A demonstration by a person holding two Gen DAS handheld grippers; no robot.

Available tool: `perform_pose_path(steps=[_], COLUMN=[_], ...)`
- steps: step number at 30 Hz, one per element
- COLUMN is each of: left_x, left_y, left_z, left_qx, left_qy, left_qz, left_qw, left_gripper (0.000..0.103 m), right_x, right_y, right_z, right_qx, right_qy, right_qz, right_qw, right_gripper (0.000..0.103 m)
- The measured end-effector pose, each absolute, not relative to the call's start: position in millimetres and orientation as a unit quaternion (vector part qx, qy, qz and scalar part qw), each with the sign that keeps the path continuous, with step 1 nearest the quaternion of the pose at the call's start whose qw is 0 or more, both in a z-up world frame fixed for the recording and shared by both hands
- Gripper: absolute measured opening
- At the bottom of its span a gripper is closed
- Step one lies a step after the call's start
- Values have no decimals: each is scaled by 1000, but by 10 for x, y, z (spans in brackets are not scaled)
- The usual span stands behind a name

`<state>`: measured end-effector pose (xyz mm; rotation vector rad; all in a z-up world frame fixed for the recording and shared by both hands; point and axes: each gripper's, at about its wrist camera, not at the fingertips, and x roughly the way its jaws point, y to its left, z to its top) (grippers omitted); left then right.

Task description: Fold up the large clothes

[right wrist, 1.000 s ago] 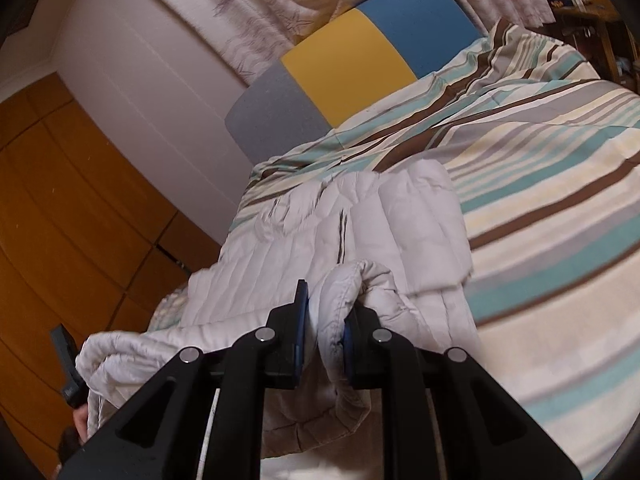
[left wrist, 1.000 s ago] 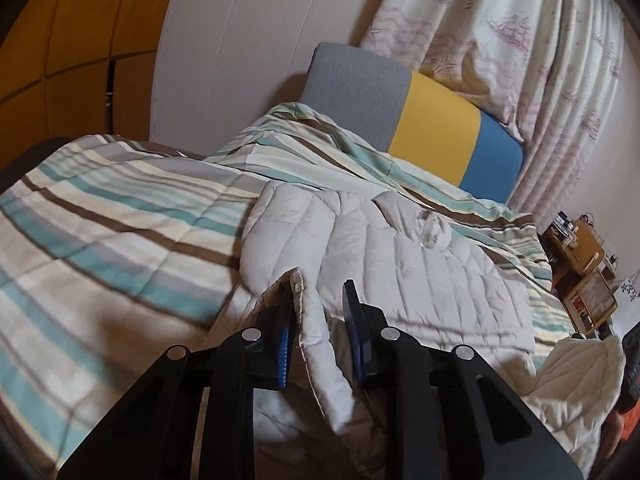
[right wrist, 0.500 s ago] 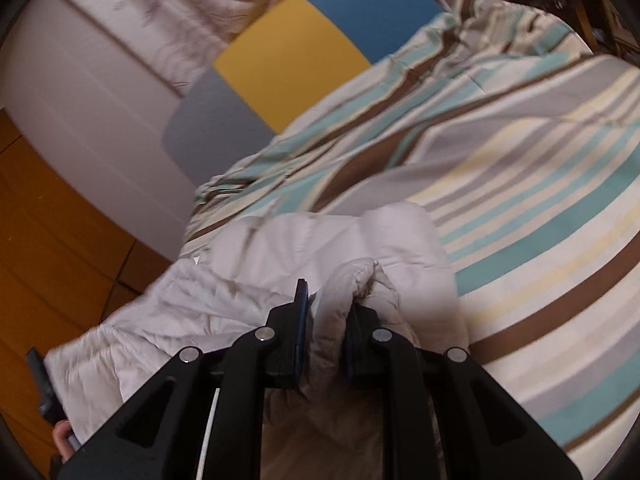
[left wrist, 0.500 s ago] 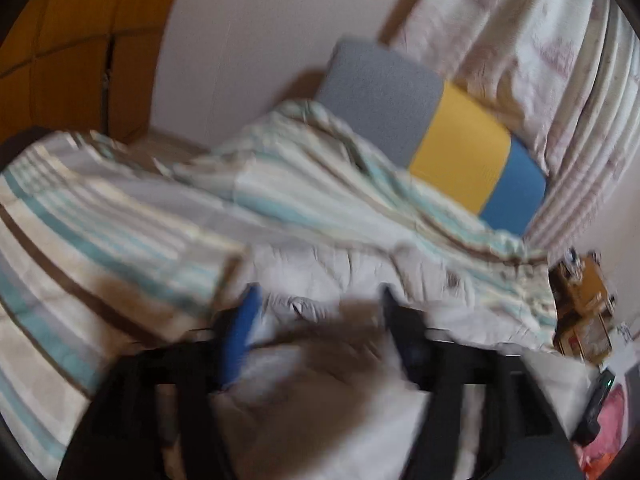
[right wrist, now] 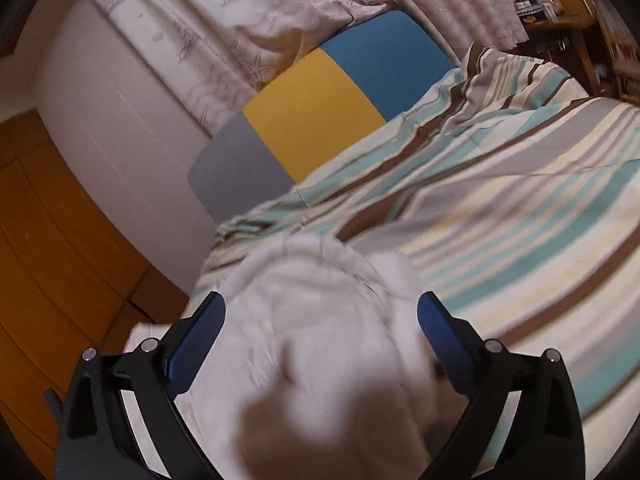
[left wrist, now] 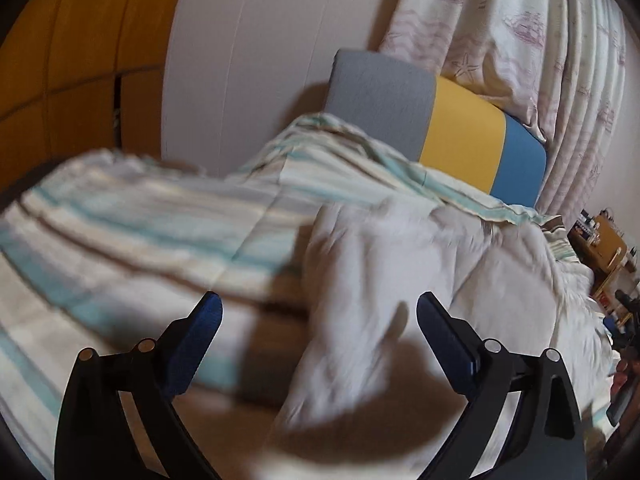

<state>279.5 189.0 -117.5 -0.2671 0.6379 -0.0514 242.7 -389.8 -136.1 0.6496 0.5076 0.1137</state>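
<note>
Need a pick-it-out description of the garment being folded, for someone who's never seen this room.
Start at the grey, yellow and blue headboard; the bed before it wears a teal, brown and cream striped duvet. On that duvet, nearest both cameras, lies the pale off-white quilted padded jacket. It is the only plain, puffy, unstriped fabric there.

The white garment (left wrist: 400,280) is soft, matt quilted cloth lying on the striped bedspread (left wrist: 140,232), a smooth matt woven fabric. Behind the bedspread, the headboard (left wrist: 432,120) looks felt-like, beside glossy orange wood panelling (left wrist: 80,60) and thin printed curtain cloth (left wrist: 520,40).
</note>
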Motion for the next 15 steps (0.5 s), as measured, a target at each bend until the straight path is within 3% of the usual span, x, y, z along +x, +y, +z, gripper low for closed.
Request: perform_pose_path(steps=[9,15], left_x=[2531,2861], left_y=[1788,1495], left_z=[-1388,-1432], left_qx=[-165,-112], left_qy=[329,358], left_qz=[-129,-112], left_qw=[921,920], left_gripper=[100,100], right_x=[2231,2535], right_y=[-3813,-3713], right_z=[-1908,-2030], right_qx=[318,344], right_qy=[360,368], right_qz=[77,91], right_qw=[874,859], right_gripper=[101,101])
